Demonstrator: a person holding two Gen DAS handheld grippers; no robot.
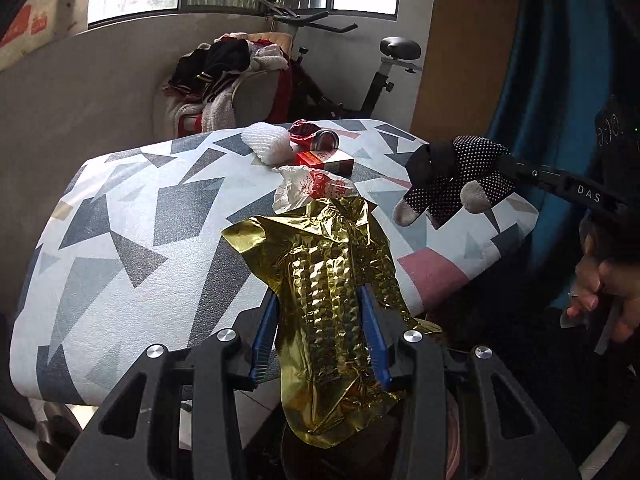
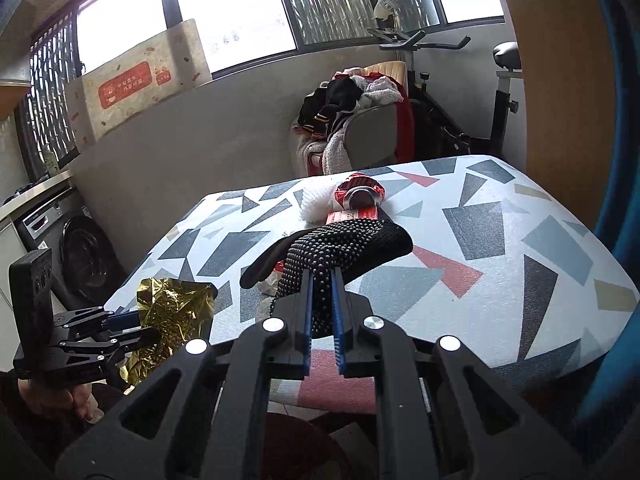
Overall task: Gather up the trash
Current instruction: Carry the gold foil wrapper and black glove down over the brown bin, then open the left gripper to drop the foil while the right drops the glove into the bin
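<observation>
My left gripper [image 1: 320,300] is shut on a crumpled gold foil wrapper [image 1: 324,276] and holds it over the near edge of the patterned table [image 1: 120,216]. The foil also shows at lower left in the right wrist view [image 2: 176,308], held by the left gripper [image 2: 132,328]. My right gripper [image 2: 322,276] is shut on a black dotted glove [image 2: 340,240] above the table [image 2: 500,240]; the glove shows at right in the left wrist view [image 1: 452,176]. On the table lie a white foam net [image 1: 266,142], a crushed red can [image 1: 316,138], a red box [image 1: 326,160] and a white printed wrapper [image 1: 308,188].
A chair piled with clothes [image 1: 228,80] and an exercise bike [image 1: 360,80] stand behind the table. A blue curtain [image 1: 540,80] hangs at right. A washing machine [image 2: 68,240] stands at left. A dark red bin [image 2: 300,440] sits below the table edge.
</observation>
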